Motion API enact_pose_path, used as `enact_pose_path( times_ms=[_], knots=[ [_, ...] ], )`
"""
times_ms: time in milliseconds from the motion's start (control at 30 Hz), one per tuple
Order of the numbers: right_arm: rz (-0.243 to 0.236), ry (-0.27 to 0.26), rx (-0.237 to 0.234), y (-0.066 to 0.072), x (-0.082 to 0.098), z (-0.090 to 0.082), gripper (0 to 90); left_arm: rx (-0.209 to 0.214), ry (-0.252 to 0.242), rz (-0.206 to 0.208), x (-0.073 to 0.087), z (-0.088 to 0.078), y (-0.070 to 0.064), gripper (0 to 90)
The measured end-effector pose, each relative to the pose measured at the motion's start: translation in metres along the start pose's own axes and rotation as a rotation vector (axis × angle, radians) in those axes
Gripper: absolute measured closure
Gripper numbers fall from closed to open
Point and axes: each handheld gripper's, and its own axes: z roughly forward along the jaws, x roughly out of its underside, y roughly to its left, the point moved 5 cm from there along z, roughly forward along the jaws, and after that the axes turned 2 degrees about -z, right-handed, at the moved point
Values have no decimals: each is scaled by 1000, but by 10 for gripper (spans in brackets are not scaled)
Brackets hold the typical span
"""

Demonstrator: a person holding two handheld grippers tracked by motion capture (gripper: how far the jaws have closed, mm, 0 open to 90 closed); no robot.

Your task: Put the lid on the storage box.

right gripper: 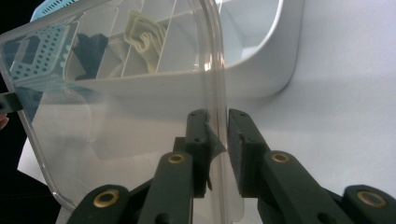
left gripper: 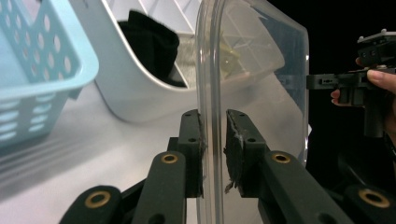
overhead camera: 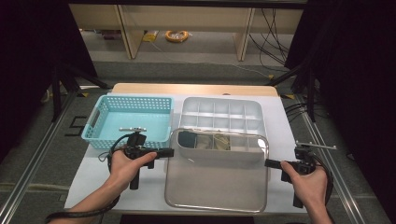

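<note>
**Op:** I'm holding a clear lid [overhead camera: 217, 175] by its two side edges. It's a see-through plastic sheet, rectangular with rounded corners and a raised rim running around it, and it's picking up glare along that rim.

**Desk:** Where is it sitting?

**Op:** It's hanging over the near middle of the white tabletop [overhead camera: 93, 170]. Its far edge is overlapping the near row of the white compartment box [overhead camera: 219, 114], and its near edge is reaching almost to the tabletop's near edge.

**Desk:** And the tools?

**Op:** I'm clamping the left tool [overhead camera: 169, 152] on the lid's left edge. In the left gripper view the rim is passing upright between the pads [left gripper: 201, 140], and both are pressing on it. The right tool [overhead camera: 269, 163] is grasping the right edge the same way; in the right gripper view the rim is running between its pads [right gripper: 233, 135].

**Desk:** Can you see through it?

**Op:** Yes. Through the plastic I'm seeing a dark folded item [left gripper: 152, 44] in the box's near-left compartment and a pale, crumpled yellowish piece [right gripper: 142, 35] a few compartments to its right. What either one is, I cannot tell.

**Desk:** Anything beside the box?

**Op:** A light blue perforated basket [overhead camera: 128, 119] is standing just left of it.
</note>
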Motion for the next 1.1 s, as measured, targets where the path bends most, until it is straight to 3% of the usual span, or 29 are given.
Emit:
enact_pose_path(
  times_ms=[33,100,233,367,500,533,567,600,633,667,733,767,833,900,967,1000,1033,1067,1100],
  knots=[
    [-41,-11,22,-4,-2,0,794,-2,-2,2,-1,0,0,764],
    [-65,-15,18,-4,-6,-1,793,-2,0,9,-5,1,0,764],
    [-41,-21,16,-1,-12,-3,793,3,-9,7,-10,3,-1,765],
    [-65,-42,31,-2,-18,-5,791,2,-17,22,-16,3,-3,764],
    [-51,-59,17,1,-23,-11,789,11,-21,35,-23,4,-7,764],
    [-70,-72,29,0,-27,-12,789,8,-35,32,-25,5,-8,764],
    [-64,-68,19,1,-28,-13,789,14,-35,32,-28,5,-9,763],
    [-13,-55,18,5,-30,-14,789,16,-40,32,-31,6,-10,764],
    [-68,-69,34,1,-35,-15,788,15,-34,41,-32,6,-10,763],
    [-74,-76,30,1,-38,-15,788,14,-38,39,-35,8,-11,763],
    [-34,-67,27,4,-43,-16,788,4,-33,43,-41,9,-10,763],
    [-63,-73,46,2,-47,-16,788,7,-26,48,-44,10,-9,763],
    [-43,-67,42,3,-52,-15,788,6,-30,43,-50,12,-8,763],
    [-59,-75,30,1,-60,-12,789,-5,-40,32,-57,14,-7,762],
    [-31,-68,43,3,-64,-12,788,-9,-32,28,-63,17,-4,762],
    [6,-55,39,5,-66,-11,788,-12,-28,26,-67,19,-2,761],
    [-38,-52,66,2,-71,-11,788,-18,-31,20,-69,20,-1,760],
    [-28,-77,29,4,-75,-9,788,-19,-28,14,-72,21,0,759],
    [-28,-63,60,3,-78,-10,788,-24,-24,10,-75,23,2,759]
  ],
)
